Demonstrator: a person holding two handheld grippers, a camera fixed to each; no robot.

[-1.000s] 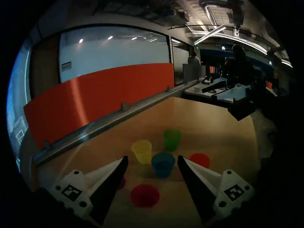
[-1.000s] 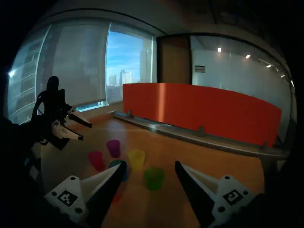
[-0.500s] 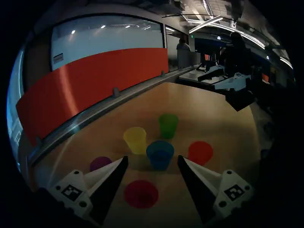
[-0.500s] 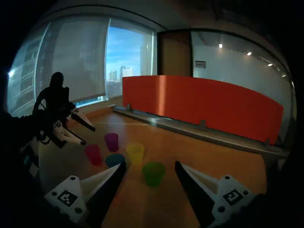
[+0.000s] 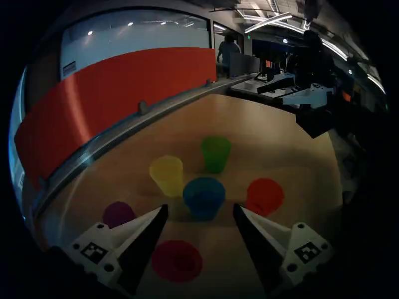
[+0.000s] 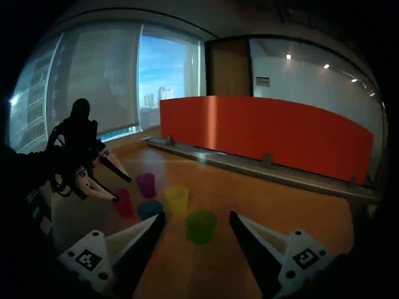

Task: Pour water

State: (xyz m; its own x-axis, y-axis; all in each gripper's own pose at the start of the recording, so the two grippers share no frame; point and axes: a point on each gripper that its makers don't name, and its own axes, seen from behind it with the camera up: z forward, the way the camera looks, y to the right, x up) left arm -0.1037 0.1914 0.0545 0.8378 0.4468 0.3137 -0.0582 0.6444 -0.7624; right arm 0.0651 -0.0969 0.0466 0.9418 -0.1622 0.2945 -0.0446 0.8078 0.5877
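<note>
Over table [image 5: 279, 149], L gripper [image 5: 199, 206] is hovering, jaws released, blue cup [image 5: 203, 197] at 12 o'clock; R gripper [image 6: 197, 214], likewise released, is framing green cup [image 6: 201, 226], prob. lining up grasps.

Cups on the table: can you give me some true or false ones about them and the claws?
1. The yellow cup lies on its side. False: it stands upright.
2. The blue cup is nearer the left claw than the green cup is. True.
3. The left claw grips the blue cup. False: it is open and holds nothing.
4. The right claw is open. True.
</note>
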